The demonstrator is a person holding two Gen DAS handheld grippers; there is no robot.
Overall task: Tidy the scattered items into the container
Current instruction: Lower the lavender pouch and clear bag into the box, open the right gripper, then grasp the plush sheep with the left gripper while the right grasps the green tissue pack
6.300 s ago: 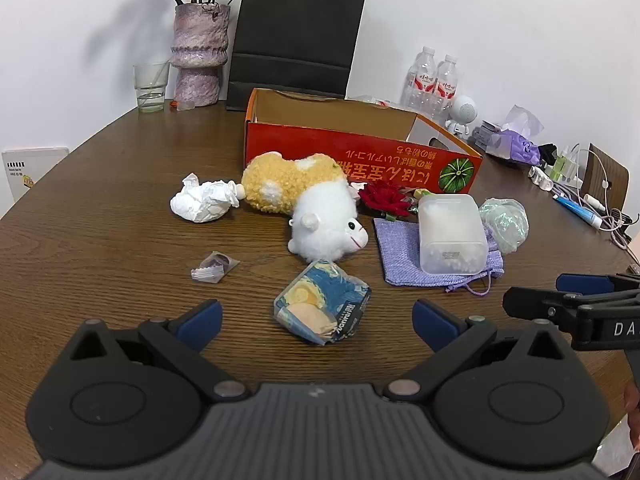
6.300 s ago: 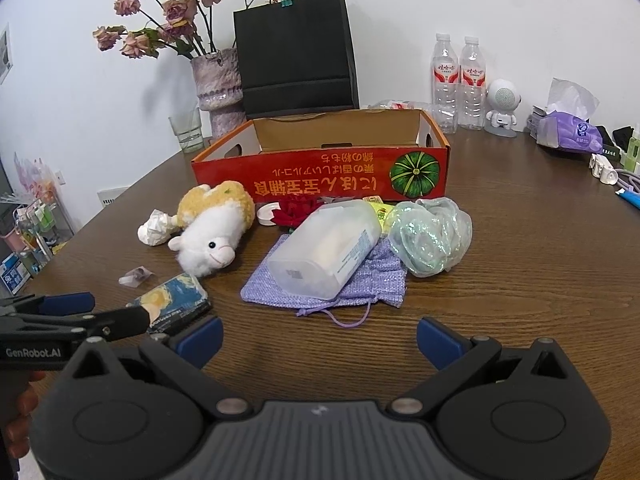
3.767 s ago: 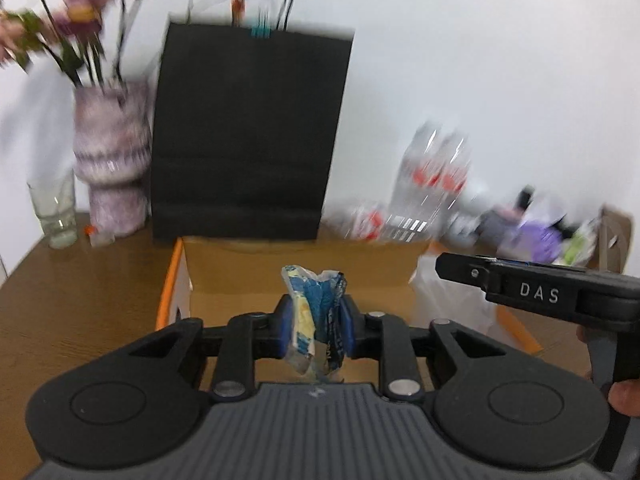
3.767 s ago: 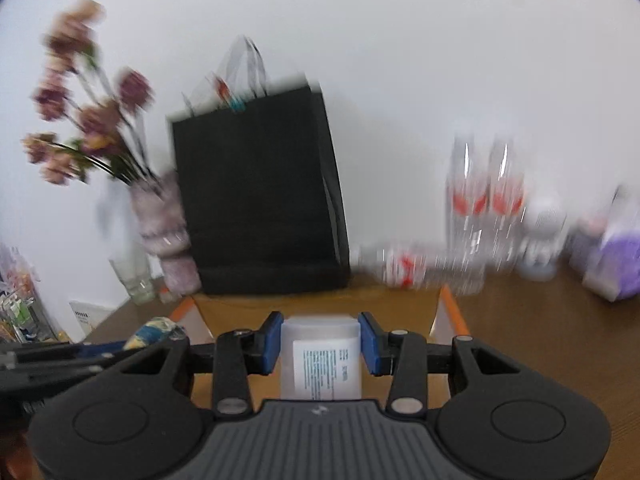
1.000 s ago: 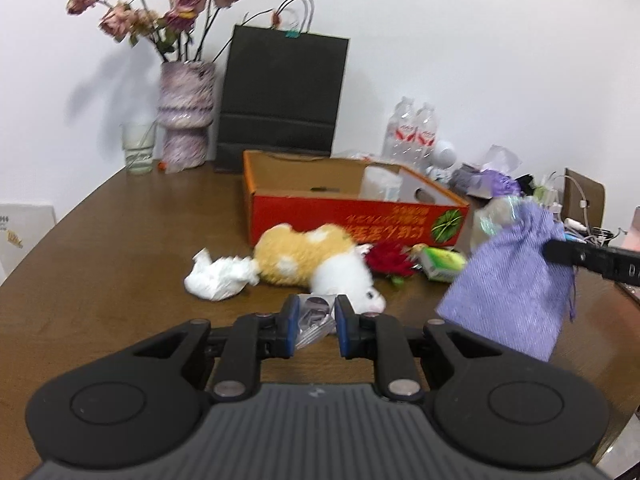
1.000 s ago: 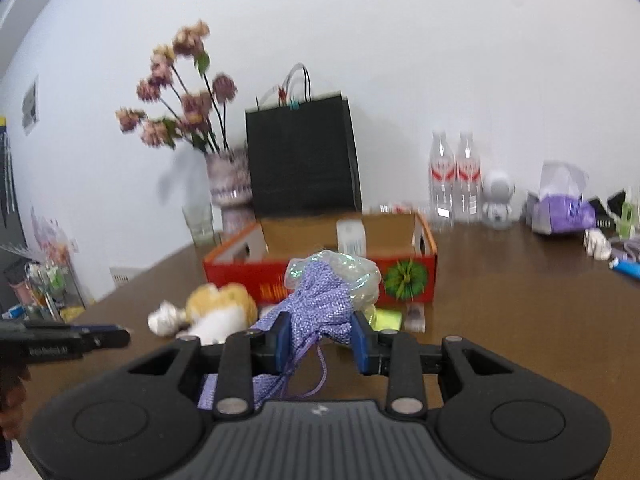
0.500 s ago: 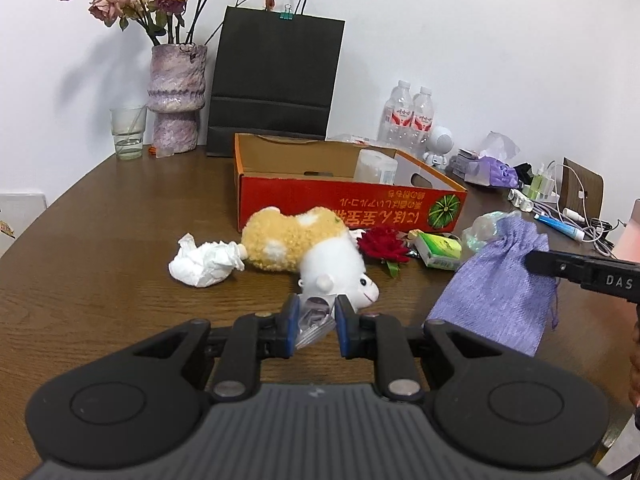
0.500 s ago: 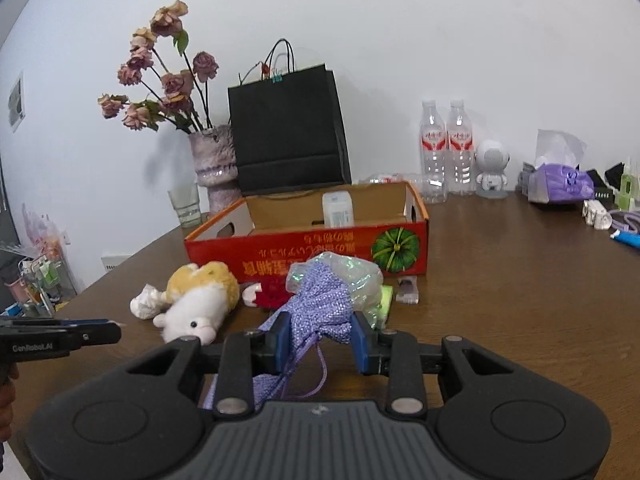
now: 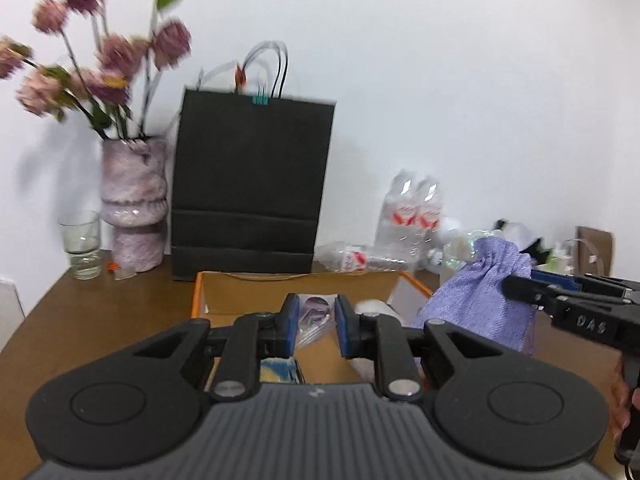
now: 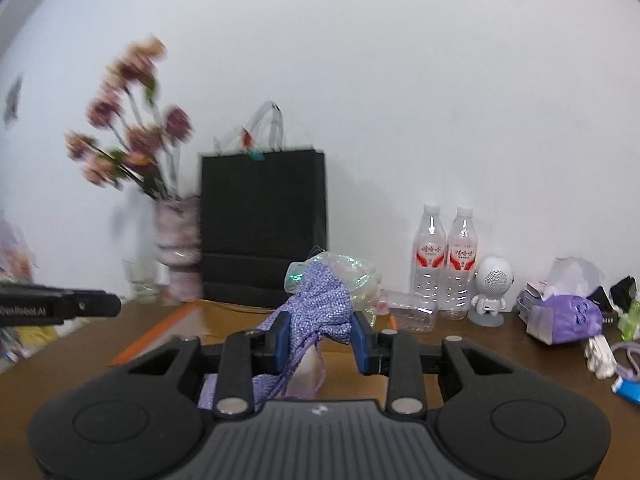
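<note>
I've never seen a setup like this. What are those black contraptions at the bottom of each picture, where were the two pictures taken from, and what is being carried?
There is no robot here: a person holds a hand-operated gripper in each hand, and each carries a wide-angle camera looking forward along its jaws. One picture comes from the left gripper, the other from the right gripper. The left one pinches a small clear wrapper; the right one clamps a purple cloth pouch with a shiny plastic bag bunched behind it. Both are held over an orange cardboard box on a brown table, with a few items already inside. Behind it stand a black paper bag, a vase of flowers and water bottles.
</note>
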